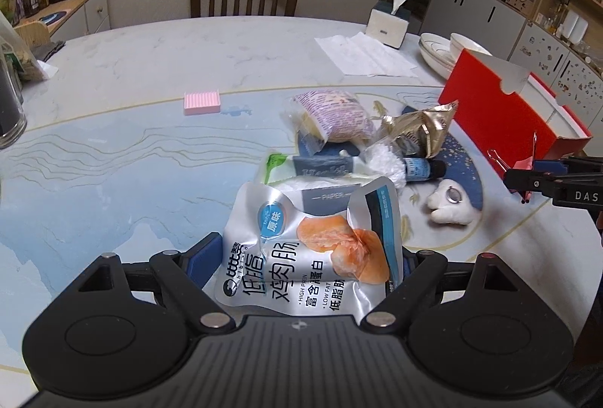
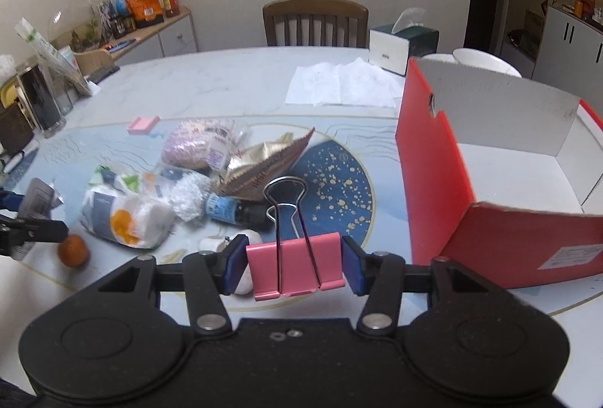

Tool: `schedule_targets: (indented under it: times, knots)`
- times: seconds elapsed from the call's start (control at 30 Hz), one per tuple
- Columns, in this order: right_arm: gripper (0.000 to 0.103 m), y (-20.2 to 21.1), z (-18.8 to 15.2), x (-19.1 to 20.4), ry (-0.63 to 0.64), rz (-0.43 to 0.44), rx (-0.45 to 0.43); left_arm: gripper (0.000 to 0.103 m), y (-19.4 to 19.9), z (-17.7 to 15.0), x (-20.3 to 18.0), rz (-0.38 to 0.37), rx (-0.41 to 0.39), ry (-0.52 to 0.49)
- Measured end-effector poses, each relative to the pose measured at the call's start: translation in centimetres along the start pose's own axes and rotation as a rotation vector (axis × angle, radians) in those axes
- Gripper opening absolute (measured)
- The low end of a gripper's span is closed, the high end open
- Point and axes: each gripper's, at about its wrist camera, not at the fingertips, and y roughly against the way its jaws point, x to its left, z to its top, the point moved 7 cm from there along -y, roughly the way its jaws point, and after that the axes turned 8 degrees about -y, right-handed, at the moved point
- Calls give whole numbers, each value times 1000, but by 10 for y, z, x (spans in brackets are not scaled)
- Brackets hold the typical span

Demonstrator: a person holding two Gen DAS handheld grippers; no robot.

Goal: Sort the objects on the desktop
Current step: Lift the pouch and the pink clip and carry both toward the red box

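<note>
Left wrist view: left gripper (image 1: 307, 270) clenched on the crinkled silver foil snack pouch (image 1: 307, 249), lifted above the pile; right wrist view: right gripper (image 2: 294, 266) clamps the pink metal binder clip (image 2: 297, 266) by its sides, best carried level over the open red cardboard box (image 2: 490, 181) before releasing.

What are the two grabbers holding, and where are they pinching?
The left hand-held gripper clamps a silver foil snack pouch by its lower side edges. The right hand-held gripper pinches a pink metal binder clip across its body's two ends.
</note>
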Motion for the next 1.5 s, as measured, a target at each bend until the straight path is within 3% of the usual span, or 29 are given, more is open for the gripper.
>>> schedule_targets:
  times: [0.67, 1.5]
  knots:
    - [51, 47, 36, -24, 35, 119, -49, 87, 18, 39, -71, 5, -46, -19]
    - [51, 55, 88, -154, 2, 69, -106, 87, -26, 135, -208, -58, -111, -168]
